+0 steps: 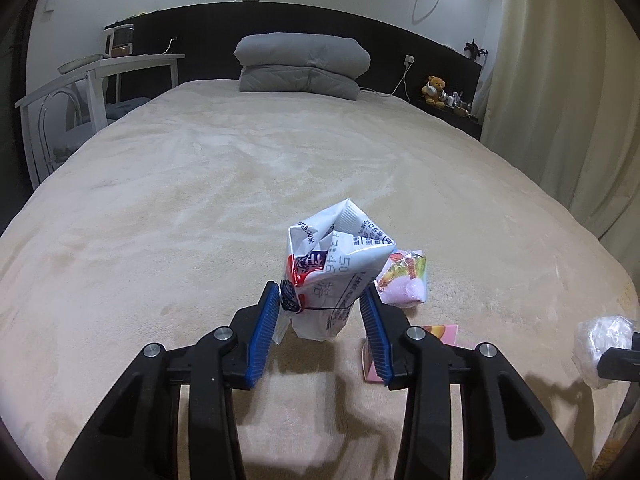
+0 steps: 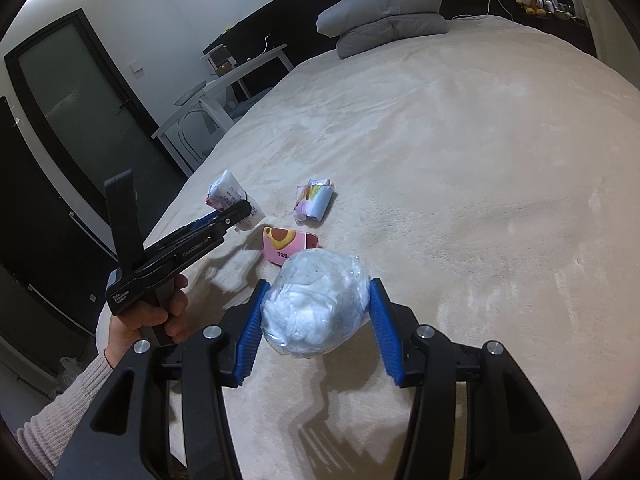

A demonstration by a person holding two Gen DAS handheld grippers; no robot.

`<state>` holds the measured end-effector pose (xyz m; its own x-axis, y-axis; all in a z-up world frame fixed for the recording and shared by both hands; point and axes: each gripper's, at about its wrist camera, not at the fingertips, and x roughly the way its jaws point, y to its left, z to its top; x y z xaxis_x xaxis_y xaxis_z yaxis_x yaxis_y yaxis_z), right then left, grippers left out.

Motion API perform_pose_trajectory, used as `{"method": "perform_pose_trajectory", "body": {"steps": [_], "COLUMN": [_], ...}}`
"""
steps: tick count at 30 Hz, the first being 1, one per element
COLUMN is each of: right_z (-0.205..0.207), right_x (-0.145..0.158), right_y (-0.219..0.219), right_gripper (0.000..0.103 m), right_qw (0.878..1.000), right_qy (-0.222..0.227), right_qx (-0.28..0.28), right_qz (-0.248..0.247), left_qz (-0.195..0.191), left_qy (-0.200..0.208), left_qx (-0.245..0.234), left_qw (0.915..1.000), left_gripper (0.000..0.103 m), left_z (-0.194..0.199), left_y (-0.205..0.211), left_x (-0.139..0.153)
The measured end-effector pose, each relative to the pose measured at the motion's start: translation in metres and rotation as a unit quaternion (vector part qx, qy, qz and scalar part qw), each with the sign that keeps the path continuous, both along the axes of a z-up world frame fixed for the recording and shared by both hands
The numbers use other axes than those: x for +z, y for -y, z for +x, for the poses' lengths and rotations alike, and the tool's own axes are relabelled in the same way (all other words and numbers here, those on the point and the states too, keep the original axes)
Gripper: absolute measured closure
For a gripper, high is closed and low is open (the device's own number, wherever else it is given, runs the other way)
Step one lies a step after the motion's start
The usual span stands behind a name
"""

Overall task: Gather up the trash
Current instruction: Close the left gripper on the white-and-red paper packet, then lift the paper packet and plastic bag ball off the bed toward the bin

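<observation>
Crumpled white printed wrapper sits clamped in the left gripper above a beige bed; the right gripper grasps a clear plastic-wrapped white wad.

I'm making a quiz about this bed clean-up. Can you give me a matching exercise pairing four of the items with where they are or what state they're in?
Things:
1. white printed wrapper
2. clear bag of white wads
3. pink carton
4. grey folded quilt

States:
A. lying flat on the bed, ungripped
B. clamped in the right gripper
C. stacked at the headboard
D. pinched in the left gripper, lifted off the bed

Pairs: 1-D, 2-B, 3-A, 4-C
</observation>
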<state>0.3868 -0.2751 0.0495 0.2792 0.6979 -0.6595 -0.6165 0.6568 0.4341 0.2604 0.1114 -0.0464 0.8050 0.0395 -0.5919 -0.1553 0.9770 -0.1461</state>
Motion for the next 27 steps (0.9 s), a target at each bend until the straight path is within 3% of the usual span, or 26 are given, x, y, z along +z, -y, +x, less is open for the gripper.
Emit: {"method": "perform_pose_trajectory", "body": {"steps": [14,27], "right_z": [-0.026,-0.064], "right_x": [0.002,0.011], "right_y": [0.037,0.063], "right_gripper": [0.053,0.053], "right_qw": [0.999,0.997], "right_qy": [0.017,0.047], "right_qx": [-0.035,-0.057], "right_qz": [-0.021,-0.027], "left_qz": [-0.018,-0.043], "left_qy": [0.047,0.076], "left_qx": [-0.017,-0.024], "left_qw": [0.9986,0.9959], "left_gripper": [0.063,0.063], "left_z": [-0.074,-0.154], "left_y": [0.033,0.063], "left_x": [0.050,0.062]}}
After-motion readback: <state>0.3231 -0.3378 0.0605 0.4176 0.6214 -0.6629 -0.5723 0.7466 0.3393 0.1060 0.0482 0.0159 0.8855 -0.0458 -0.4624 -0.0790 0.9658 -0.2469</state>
